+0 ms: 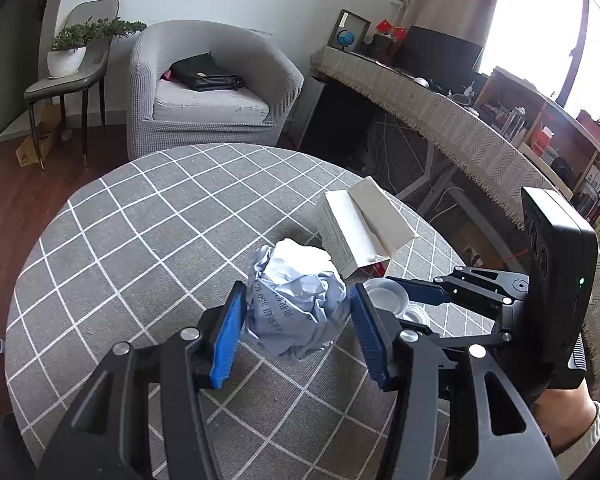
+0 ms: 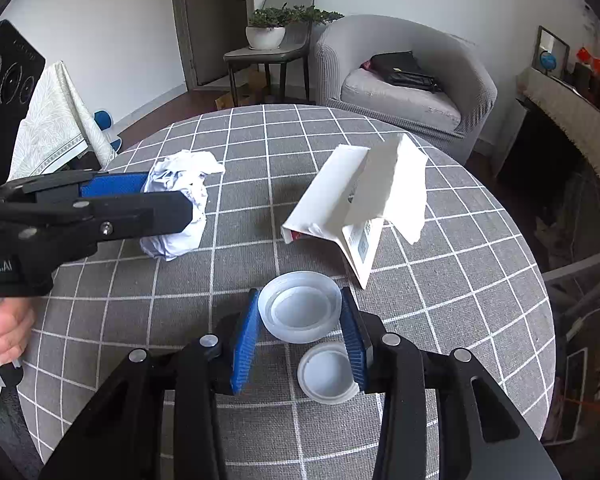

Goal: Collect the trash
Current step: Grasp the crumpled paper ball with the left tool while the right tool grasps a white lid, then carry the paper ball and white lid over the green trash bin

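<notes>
A crumpled pale blue-and-white paper ball [image 1: 296, 300] sits between the blue pads of my left gripper [image 1: 298, 292], which press on both its sides. In the right wrist view the left gripper [image 2: 168, 200] comes in from the left around the same paper ball [image 2: 180, 200]. My right gripper [image 2: 300, 296] has its pads against the rim of a large white plastic lid [image 2: 300, 308]. A smaller white lid [image 2: 326, 374] lies on the cloth just under the right finger. An opened white carton [image 2: 340, 208] [image 1: 360, 232] lies beyond, its flaps up.
Everything rests on a round table with a grey checked cloth [image 1: 140, 240]. Behind it stand a grey armchair [image 1: 204, 92] holding a black bag, a chair with a potted plant [image 1: 68, 56], and a long desk with a fringed cloth [image 1: 440, 108]. A hand [image 2: 4, 332] holds the left gripper.
</notes>
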A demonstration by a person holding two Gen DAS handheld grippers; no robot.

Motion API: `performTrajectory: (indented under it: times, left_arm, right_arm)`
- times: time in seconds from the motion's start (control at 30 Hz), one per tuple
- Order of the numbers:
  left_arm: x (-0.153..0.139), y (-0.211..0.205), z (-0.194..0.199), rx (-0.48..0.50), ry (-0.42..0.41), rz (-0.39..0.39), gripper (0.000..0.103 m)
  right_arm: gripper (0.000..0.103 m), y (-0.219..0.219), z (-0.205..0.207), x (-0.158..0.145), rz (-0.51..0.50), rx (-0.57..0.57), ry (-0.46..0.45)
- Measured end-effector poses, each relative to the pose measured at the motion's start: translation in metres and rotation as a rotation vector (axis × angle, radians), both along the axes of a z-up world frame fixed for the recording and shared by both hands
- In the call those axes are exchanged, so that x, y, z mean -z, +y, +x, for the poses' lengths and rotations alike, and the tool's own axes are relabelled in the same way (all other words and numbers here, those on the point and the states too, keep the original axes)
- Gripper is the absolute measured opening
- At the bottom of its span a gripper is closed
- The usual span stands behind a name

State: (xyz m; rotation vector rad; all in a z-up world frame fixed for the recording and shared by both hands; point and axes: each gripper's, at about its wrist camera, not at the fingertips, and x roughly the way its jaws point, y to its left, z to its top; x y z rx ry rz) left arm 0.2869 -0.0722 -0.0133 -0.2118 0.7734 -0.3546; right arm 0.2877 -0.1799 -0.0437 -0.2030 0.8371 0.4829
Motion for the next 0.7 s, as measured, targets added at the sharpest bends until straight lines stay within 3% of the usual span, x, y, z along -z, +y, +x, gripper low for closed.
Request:
performTrajectory:
  times: [0.7]
  left_arm:
    - [-0.001, 0.076, -0.072, -0.052, 0.039, 0.073, 0.055]
  right_arm:
    - [0.040, 0.074, -0.042, -0.015, 0.069, -0.010, -0.020]
